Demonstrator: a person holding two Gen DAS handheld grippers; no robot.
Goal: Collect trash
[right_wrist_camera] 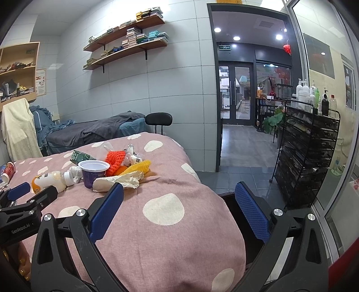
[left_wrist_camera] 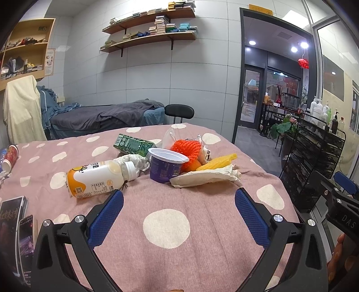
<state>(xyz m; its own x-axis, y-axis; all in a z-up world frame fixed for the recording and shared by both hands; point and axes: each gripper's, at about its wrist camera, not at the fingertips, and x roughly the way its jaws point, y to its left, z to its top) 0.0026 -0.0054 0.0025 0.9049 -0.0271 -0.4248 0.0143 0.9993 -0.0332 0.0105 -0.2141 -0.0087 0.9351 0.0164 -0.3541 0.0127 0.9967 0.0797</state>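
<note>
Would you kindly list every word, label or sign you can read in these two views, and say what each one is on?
"GenRobot.AI": on the black body of the left tongs, seen from the right wrist.
"DAS": partial, on the black body of the right tongs, seen from the left wrist.
Too small or blurred to read: print on the orange-and-white bottle, purple cup, green carton, green sign over the far doors and yellow sign above the doorway.

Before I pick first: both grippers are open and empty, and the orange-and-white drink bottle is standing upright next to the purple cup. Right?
Not quite. The bottle is lying on its side on the pink spotted cloth, cap pointing toward the purple cup; the left wrist view shows this. The rest holds: the left gripper and the right gripper are both open and empty.
</note>
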